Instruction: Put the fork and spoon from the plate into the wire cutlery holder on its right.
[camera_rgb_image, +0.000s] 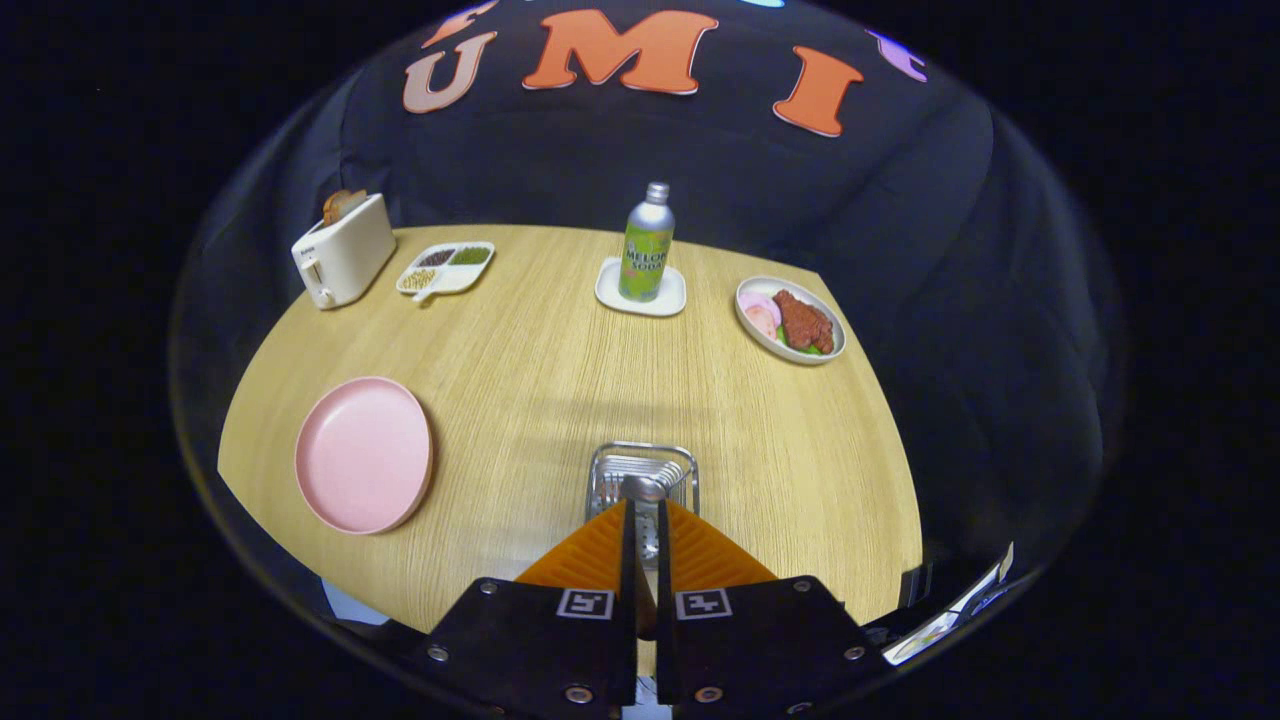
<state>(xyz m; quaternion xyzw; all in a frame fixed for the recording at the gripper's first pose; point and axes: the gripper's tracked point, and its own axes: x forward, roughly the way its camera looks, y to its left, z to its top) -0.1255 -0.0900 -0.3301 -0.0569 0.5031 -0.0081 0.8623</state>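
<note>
My gripper (646, 512) is shut on a slim piece of metal cutlery, and its rounded shiny end, which looks like the spoon (645, 489), pokes out just past the fingertips. Right beneath and ahead of the tips stands the wire cutlery holder (688, 462), with the spoon's end over its opening. Another metal piece, perhaps the fork (668, 471), lies inside the holder, though the wires make it hard to tell. To the holder's left, the pink plate (364, 454) holds nothing.
Beyond the holder, a green soda bottle (647, 244) stands on a white coaster (640, 290). A dish of food (790, 319) sits at the far right. A white toaster (342, 250) and a divided snack tray (446, 267) are at the far left.
</note>
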